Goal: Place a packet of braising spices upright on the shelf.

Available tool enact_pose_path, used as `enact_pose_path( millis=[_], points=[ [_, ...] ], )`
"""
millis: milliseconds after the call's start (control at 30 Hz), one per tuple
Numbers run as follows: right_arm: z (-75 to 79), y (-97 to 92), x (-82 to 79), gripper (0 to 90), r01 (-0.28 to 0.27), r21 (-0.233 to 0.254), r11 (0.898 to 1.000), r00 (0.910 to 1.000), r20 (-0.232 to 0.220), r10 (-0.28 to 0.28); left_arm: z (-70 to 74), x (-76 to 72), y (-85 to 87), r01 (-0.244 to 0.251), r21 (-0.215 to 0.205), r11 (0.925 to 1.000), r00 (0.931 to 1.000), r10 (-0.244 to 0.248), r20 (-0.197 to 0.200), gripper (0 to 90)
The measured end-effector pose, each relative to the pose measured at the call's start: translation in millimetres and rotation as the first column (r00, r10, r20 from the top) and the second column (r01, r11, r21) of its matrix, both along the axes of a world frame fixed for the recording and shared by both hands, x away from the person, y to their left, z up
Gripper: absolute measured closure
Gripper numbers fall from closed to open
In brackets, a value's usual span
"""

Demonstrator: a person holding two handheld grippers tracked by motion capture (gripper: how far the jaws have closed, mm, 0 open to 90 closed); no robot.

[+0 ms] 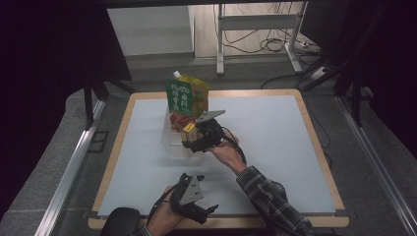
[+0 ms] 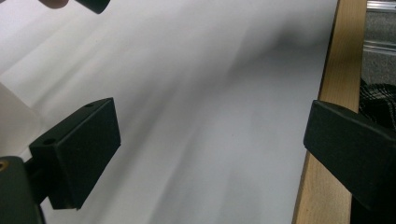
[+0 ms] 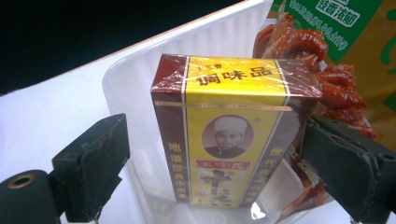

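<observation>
Clearly the small cardboard box (image 3: 233, 130), wrapped in glossy film, stands upright inside the clear plastic tub (image 3: 140, 79) between the jaws of the right gripper (image 3: 215, 163); they stand wide, the left jaw well clear and the right one close by its side, so nothing is held. It looks light and stiff but slippery in its film, best pinched across its two narrow sides. Behind it lie red packets (image 3: 336, 84) and a green-and-yellow pouch (image 1: 189, 93); the left gripper (image 2: 210, 149) gapes empty over the table (image 2: 196, 70).

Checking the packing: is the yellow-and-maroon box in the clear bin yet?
In: the box stands upright inside the clear bin, between the right gripper's parted jaws.
</observation>
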State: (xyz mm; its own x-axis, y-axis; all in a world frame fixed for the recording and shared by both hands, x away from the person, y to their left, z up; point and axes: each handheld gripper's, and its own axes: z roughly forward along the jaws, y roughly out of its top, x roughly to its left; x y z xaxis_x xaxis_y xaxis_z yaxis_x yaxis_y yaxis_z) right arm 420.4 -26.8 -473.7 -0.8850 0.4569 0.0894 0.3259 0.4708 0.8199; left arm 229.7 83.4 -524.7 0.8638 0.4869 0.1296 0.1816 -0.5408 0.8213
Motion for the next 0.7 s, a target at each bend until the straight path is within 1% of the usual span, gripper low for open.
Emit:
enact_pose_path(
  millis=[267,467,700],
  points=[
    [5.3,-3.5,-4.7,6.1,-0.012,-0.035,0.999,0.9997,0.02,0.013,-0.1,0.1,0.0,0.0,0.0,1.0,1.0,0.0,0.0,3.5],
    [13.2,-10.1,-7.9,5.5,-0.009,-0.033,0.999,0.9994,0.034,0.011,0.0,0.0,0.0,-0.001,-0.003,1.0,1.0,0.001,0.0,3.4],
    [17.3,-18.3,-10.4,5.3,-0.008,-0.053,0.999,0.9989,0.047,0.01,-0.1,0.2,0.4,-0.005,-0.01,0.9999,1.0,0.005,-0.001,3.3]
  ],
)
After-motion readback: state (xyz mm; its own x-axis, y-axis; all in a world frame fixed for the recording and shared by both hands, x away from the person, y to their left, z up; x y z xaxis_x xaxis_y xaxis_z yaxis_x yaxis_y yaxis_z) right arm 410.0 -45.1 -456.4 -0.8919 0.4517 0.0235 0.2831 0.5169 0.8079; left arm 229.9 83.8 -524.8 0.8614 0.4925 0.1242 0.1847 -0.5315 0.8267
